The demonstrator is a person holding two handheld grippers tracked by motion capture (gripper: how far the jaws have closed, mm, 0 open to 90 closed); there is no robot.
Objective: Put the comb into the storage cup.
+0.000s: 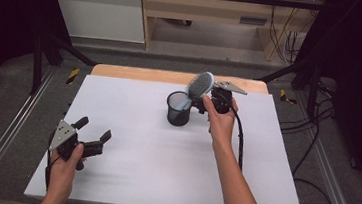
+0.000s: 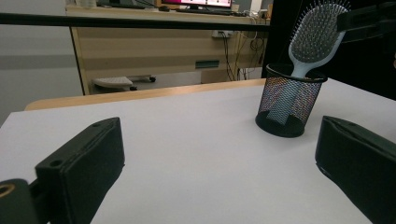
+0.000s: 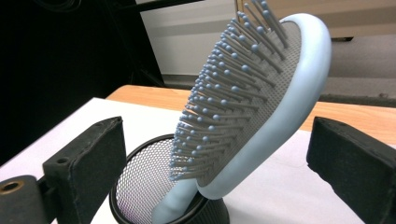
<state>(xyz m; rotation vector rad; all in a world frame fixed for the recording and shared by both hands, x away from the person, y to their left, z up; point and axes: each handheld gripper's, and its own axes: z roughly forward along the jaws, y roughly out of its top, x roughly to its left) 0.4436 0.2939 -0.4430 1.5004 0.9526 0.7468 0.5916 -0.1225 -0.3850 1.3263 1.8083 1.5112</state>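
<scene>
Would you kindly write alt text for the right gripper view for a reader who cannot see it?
A pale blue hairbrush stands handle-down in a black mesh cup, leaning right, bristles facing left. The right tool has its two black jaws open on either side, not touching the brush. Behind lie the white table and a wooden edge.

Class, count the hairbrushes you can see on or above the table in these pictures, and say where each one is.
1. The single light-blue hairbrush stands handle-down in the black mesh cup on the white table, its head leaning out between the open right gripper's jaws. None appears hidden.
</scene>
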